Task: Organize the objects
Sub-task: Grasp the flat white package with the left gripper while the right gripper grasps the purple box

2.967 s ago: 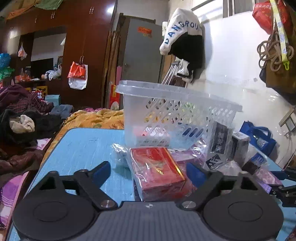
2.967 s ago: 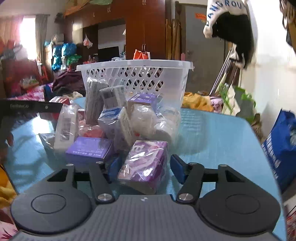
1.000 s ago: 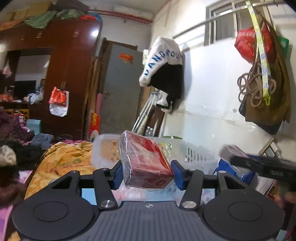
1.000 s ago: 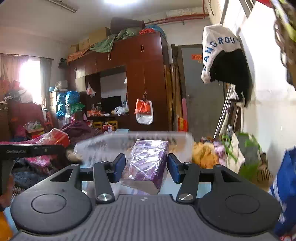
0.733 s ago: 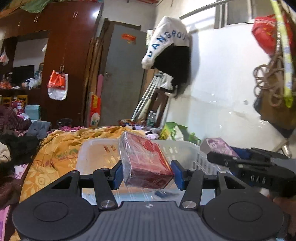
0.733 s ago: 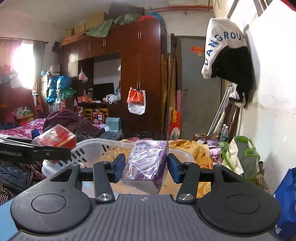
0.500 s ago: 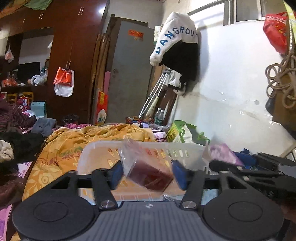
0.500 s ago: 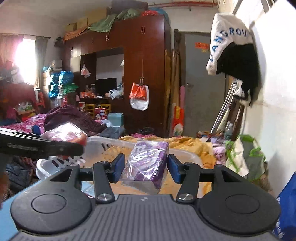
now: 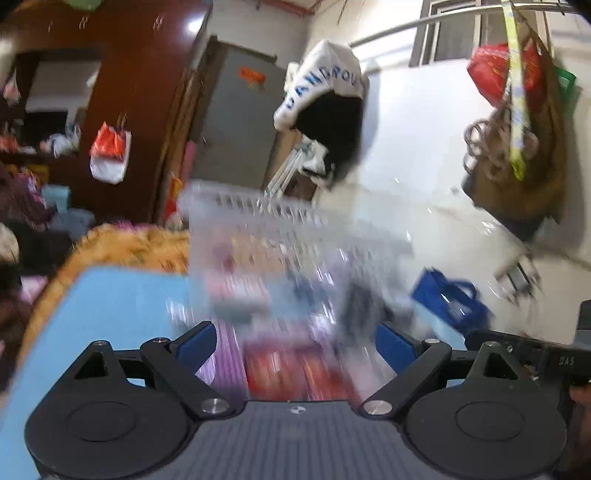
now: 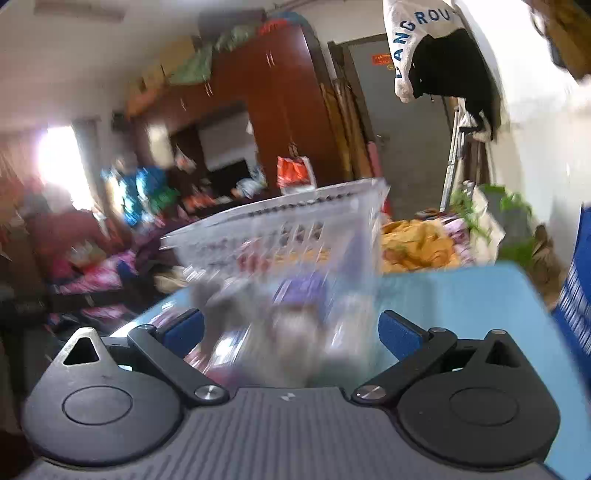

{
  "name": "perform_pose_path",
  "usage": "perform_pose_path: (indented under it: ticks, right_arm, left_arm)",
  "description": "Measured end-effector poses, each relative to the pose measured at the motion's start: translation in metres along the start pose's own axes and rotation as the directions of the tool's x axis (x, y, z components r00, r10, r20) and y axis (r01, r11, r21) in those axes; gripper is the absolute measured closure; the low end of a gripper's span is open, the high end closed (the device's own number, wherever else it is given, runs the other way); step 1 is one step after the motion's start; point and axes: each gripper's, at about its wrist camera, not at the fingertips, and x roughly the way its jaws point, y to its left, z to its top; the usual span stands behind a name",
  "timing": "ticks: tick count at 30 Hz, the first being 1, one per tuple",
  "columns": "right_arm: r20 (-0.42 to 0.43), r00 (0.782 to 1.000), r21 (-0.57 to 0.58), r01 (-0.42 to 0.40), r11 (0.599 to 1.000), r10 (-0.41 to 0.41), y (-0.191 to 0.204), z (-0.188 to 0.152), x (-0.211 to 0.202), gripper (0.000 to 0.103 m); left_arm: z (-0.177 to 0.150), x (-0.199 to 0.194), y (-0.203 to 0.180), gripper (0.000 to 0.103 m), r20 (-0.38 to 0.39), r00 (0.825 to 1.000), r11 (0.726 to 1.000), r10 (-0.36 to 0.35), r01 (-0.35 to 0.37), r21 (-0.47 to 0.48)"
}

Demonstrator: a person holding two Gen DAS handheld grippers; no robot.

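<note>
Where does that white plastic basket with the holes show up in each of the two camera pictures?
Left wrist view: the white basket sits mid-frame on the blue table, beyond the open left gripper, blurred.
Right wrist view: the basket is centre-left, tilted, beyond the open right gripper.
Shared landmark: the white lettered garment hanging on the wall.

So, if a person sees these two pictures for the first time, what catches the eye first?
First, the white plastic basket standing on the blue table, with a blurred heap of wrapped packets in front of it. Next, the open left tool and open right tool, both holding nothing. A white hooded garment hangs on the wall behind.
</note>
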Motion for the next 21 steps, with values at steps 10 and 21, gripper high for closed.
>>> perform_pose_path:
  ticks: [10,21]
  right_arm:
    - [-0.145,0.989,-0.179,-0.018,0.984,-0.009,0.05,-0.017,0.025,0.016]
    - [-0.185,0.982,-0.205,0.002,0.979,-0.04,0.043,-0.03,0.023,0.041]
  left_arm:
    - [-0.035,-0.01,-0.016,0.008,-0.041,0.998,0.995,0.043,-0.04,0.088]
    - [-0.048,0.001,-0.019,0.008,-0.102,0.995,0.994,0.007,0.005,0.113]
